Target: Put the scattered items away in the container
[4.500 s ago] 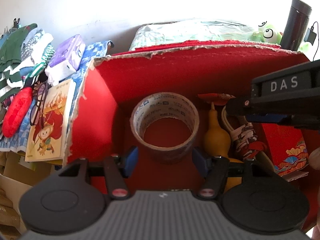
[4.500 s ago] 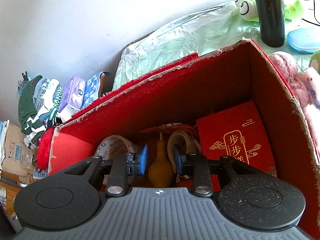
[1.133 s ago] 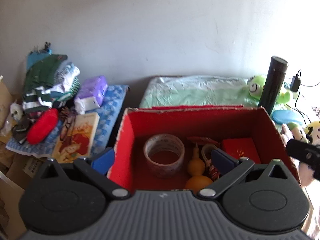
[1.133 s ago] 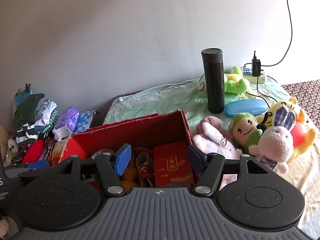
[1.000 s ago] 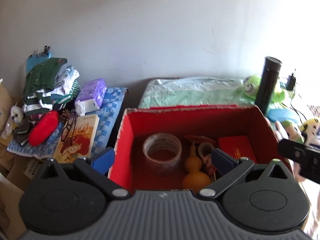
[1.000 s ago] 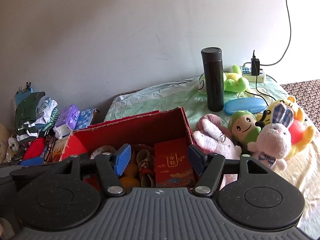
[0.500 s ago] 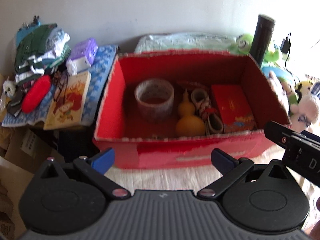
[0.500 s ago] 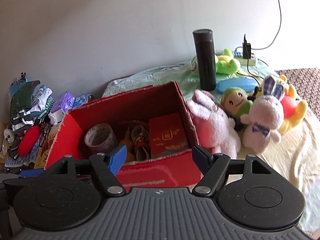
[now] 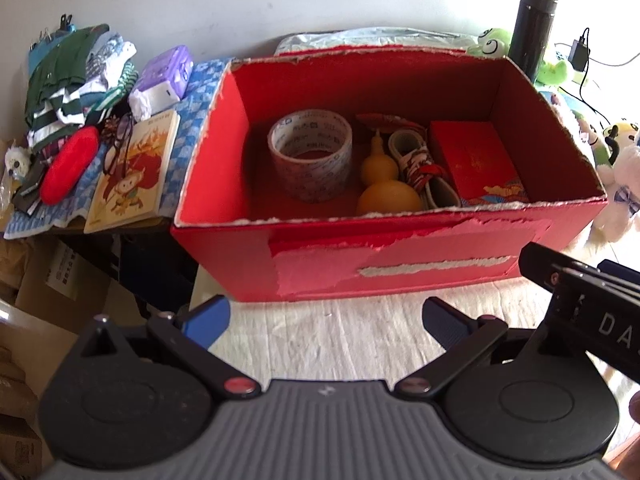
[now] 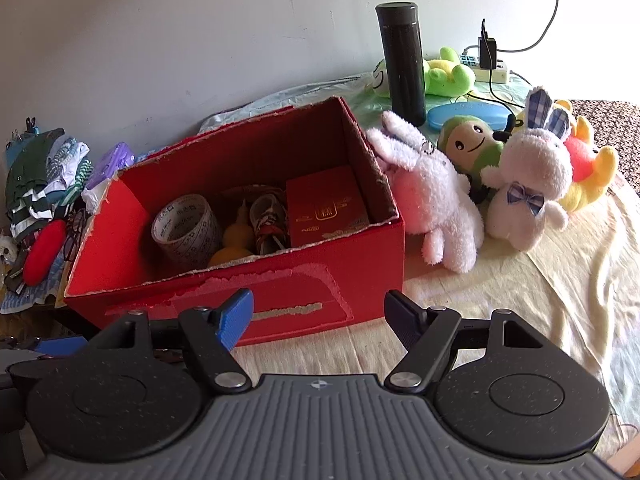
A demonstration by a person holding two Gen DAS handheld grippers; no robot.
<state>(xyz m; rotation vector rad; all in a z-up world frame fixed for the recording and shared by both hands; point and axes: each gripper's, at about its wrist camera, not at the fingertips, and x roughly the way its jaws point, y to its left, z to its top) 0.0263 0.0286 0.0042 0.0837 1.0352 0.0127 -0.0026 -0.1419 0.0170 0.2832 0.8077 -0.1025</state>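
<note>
A red cardboard box (image 9: 400, 252) (image 10: 280, 292) with torn edges stands on a pale cloth. Inside it lie a roll of tape (image 9: 310, 160) (image 10: 186, 232), a yellow gourd (image 9: 384, 184) (image 10: 236, 240), a small patterned shoe (image 9: 420, 164) (image 10: 270, 220) and a red packet (image 9: 474, 164) (image 10: 326, 204). My left gripper (image 9: 326, 320) hangs open in front of the box's near wall, with nothing between its fingers. My right gripper (image 10: 318, 312) is open and empty too, before the box's near right side; its body (image 9: 588, 312) shows in the left wrist view.
Plush toys (image 10: 528, 168) crowd the box's right side, with a black flask (image 10: 402, 60), a blue case (image 10: 466, 114) and a power strip (image 10: 490, 68) behind. Left of the box lie a picture book (image 9: 134, 172), glasses, a red pouch (image 9: 68, 164), tissues (image 9: 166, 76) and folded clothes (image 9: 68, 76). Cardboard boxes (image 9: 48, 280) stand lower left.
Both grippers have drawn back out of the box and tipped downward, so its near wall and the cloth in front now show. The right jaws have spread wider.
</note>
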